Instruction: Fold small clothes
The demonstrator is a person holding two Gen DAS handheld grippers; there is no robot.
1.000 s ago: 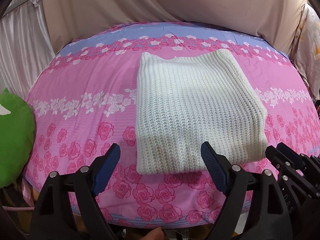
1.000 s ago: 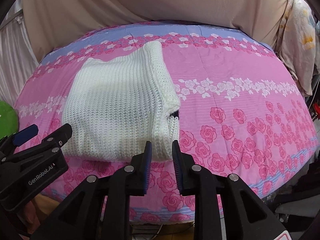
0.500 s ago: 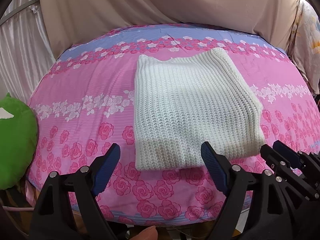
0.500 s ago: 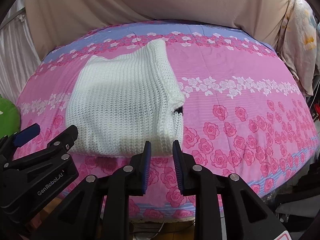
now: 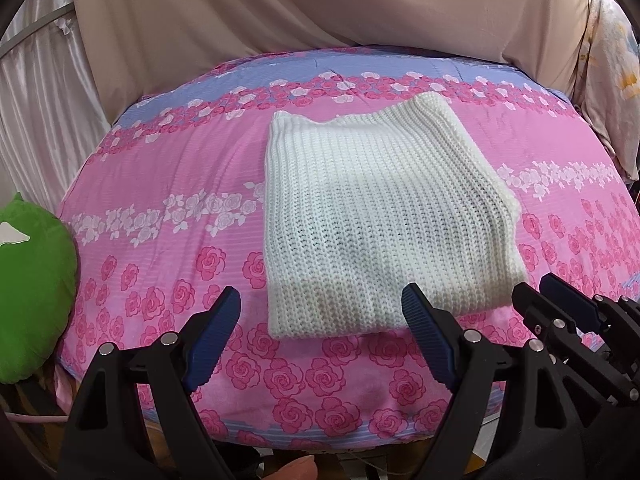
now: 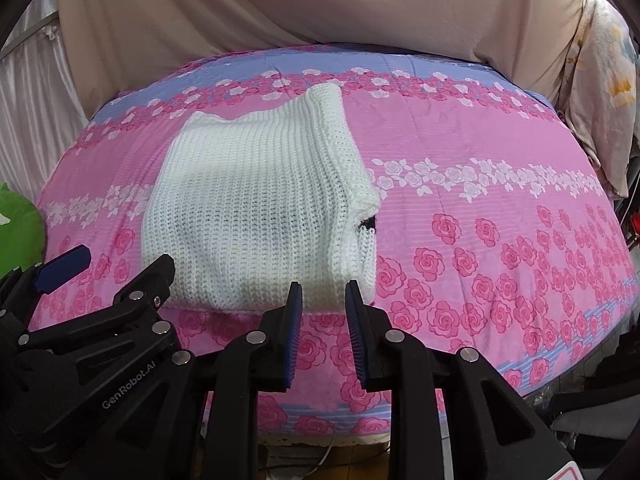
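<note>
Pink rose-print quilted bed (image 5: 168, 208) under both tongs. Left tongs (image 5: 320, 328) spread wide, empty, hovering over near edge. Right tongs (image 6: 322, 308) narrowly parted, pinching nothing, just short of garment's near right corner. White chunky-knit folded sweater (image 5: 380, 220) flat mid-bed, near hem by near edge. Beige draped sheet (image 5: 320, 4) at far edge. Judgement: fold apparently done or between folds; next needs regrasp of near hem corners or withdrawal.

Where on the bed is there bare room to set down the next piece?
Widest bare stretch: the bedspread right of the white knit, out to the pillow at the edge. A narrower strip lies between the knit's left edge and the green cushion. Crowded along the near edge, where both grippers hover.
</note>
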